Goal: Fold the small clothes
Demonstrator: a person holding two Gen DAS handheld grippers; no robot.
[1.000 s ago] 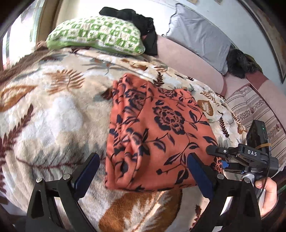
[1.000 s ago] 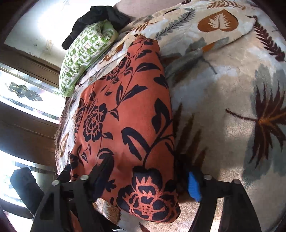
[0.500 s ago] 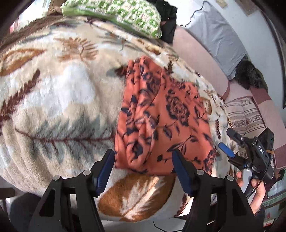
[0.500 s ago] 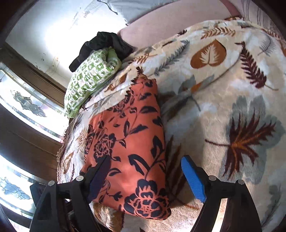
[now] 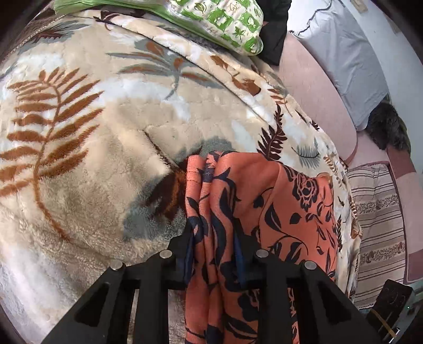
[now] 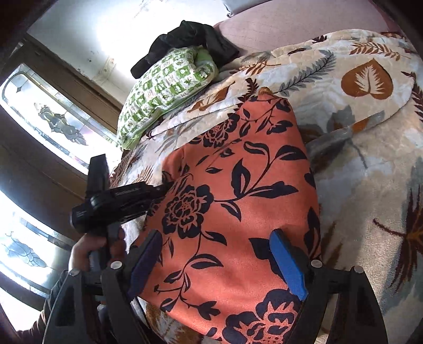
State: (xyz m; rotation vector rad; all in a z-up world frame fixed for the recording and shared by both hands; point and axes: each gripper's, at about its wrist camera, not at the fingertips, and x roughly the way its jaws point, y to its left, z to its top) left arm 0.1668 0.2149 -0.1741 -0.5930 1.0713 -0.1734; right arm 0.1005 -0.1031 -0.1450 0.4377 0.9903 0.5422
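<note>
An orange cloth with a dark blue flower print (image 5: 280, 211) lies folded on a cream leaf-patterned blanket (image 5: 87, 164). My left gripper (image 5: 212, 260) is shut on the cloth's bunched left edge, which rises between the pads. In the right wrist view the cloth (image 6: 238, 201) fills the middle. My right gripper (image 6: 216, 267) is open, its blue pads standing either side of the cloth's near end, over its top. The left gripper (image 6: 158, 189) shows there at the cloth's left edge, held by a hand.
A green-and-white checked pillow (image 5: 219, 18) and a black garment (image 5: 275, 39) lie at the far end of the bed. A grey pillow (image 5: 349, 58) leans on the pink sofa back (image 5: 312, 100). A striped cover (image 5: 375, 225) lies to the right.
My left gripper has closed from wide open onto the cloth's left edge and moved in low over it. My right gripper has moved forward over the cloth's near end, still open.
</note>
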